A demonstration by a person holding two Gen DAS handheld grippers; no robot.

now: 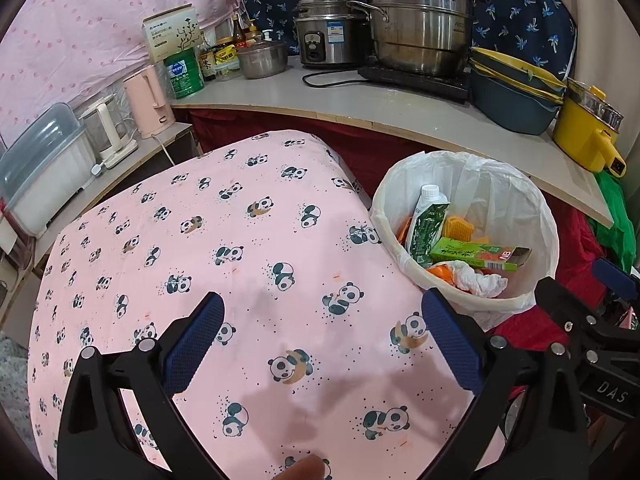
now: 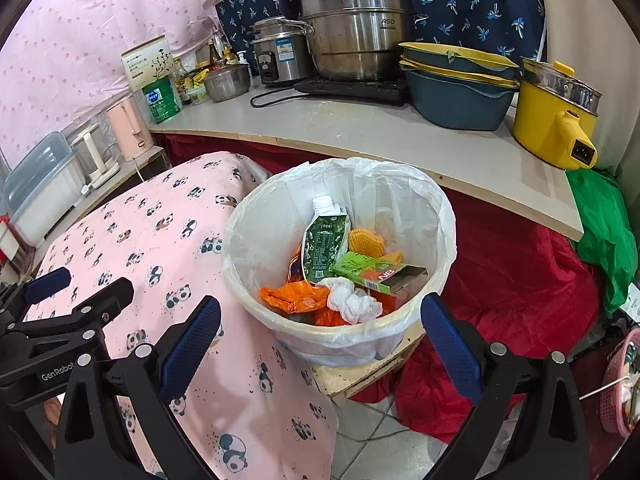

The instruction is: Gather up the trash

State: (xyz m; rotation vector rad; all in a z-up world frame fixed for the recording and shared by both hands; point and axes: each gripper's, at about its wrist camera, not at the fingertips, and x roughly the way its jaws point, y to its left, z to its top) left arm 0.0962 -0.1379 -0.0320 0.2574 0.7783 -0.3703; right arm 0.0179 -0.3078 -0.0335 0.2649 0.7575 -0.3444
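A round bin lined with a white bag point(image 2: 436, 216) stands to the right of a table under a pink panda cloth point(image 1: 240, 240). It holds a green carton with a white cap point(image 2: 324, 244), a green box point(image 2: 372, 270), a crumpled white tissue point(image 2: 352, 302) and orange wrappers point(image 2: 292, 298). The bin also shows in the left wrist view point(image 1: 520, 208). My left gripper point(image 1: 322, 332) is open and empty above the cloth. My right gripper point(image 2: 320, 336) is open and empty just in front of the bin's near rim.
A counter point(image 2: 360, 132) behind carries steel pots point(image 2: 356, 28), a rice cooker point(image 2: 280, 56), blue and yellow basins point(image 2: 456, 88) and a yellow electric pot point(image 2: 552, 120). Red cloth point(image 2: 512, 280) lies right of the bin. A pink basket point(image 2: 620, 384) sits at far right.
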